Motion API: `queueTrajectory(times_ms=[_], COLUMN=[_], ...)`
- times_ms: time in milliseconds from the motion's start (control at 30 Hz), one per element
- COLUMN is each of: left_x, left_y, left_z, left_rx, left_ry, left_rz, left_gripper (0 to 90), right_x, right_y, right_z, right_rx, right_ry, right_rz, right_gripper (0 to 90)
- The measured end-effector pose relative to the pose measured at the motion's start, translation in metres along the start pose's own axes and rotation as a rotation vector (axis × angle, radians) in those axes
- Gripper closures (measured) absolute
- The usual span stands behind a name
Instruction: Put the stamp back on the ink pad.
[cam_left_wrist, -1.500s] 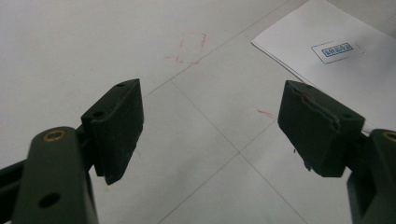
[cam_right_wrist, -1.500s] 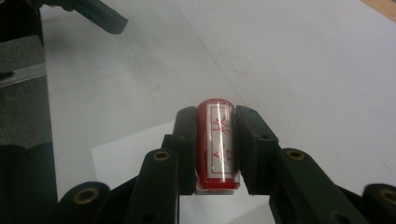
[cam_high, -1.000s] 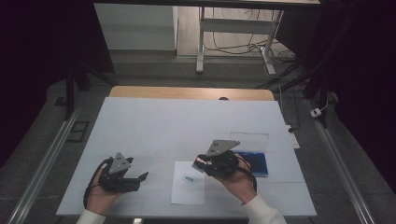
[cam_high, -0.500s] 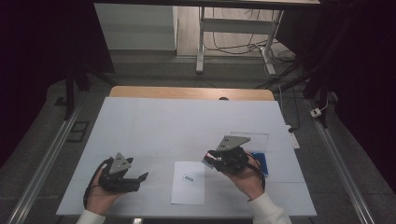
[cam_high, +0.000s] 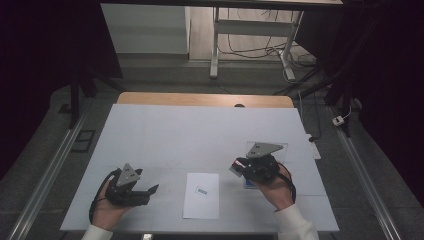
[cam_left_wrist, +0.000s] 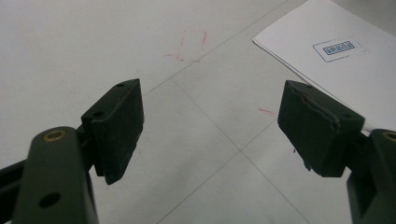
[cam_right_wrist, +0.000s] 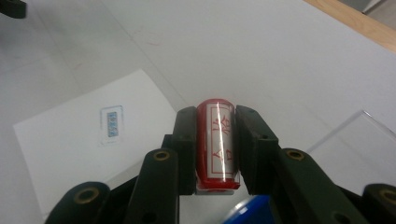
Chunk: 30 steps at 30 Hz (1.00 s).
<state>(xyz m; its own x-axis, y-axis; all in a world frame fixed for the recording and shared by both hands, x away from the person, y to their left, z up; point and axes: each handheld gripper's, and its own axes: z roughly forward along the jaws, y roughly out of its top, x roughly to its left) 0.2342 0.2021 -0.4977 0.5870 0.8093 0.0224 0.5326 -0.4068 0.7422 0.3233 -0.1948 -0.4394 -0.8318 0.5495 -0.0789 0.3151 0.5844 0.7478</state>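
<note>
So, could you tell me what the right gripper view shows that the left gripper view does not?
Right gripper view: the right gripper is shut on a red stamp with red characters on its label, with a clear plastic piece and a blue thing near it on the table, and the table's wooden edge behind. Left gripper view: the left gripper, jaws wide apart with nothing between them, and faint red marks on the table. Both: the white sheet of paper with a blue stamped print.

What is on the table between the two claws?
In the high view, a white sheet of paper with a small blue stamp mark lies flat between the left claw and the right claw, which grips a red stamp.
</note>
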Motion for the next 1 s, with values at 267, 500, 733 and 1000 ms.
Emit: queueTrajectory(times_ms=[267, 500, 733, 1000], left_x=[0.000, 0.000, 0.000, 0.000], left_y=[0.000, 0.000, 0.000, 0.000], left_z=[0.000, 0.000, 0.000, 0.000], left_rx=[0.000, 0.003, 0.005, 0.005], left_ry=[0.000, 0.001, 0.000, -0.002], left_rz=[-0.001, -0.003, -0.001, 0.000], left_gripper=[23.3, 23.3, 23.4, 23.4], right_x=[-0.018, -0.032, -0.043, -0.052], right_y=[-0.014, -0.026, -0.036, -0.047], right_z=[-0.011, -0.016, -0.019, -0.018], right_rx=[0.039, 0.075, 0.109, 0.145], right_ry=[-0.051, -0.089, -0.117, -0.131], right_rz=[0.023, 0.058, 0.095, 0.117], right_gripper=[69.9, 69.9, 69.9, 69.9])
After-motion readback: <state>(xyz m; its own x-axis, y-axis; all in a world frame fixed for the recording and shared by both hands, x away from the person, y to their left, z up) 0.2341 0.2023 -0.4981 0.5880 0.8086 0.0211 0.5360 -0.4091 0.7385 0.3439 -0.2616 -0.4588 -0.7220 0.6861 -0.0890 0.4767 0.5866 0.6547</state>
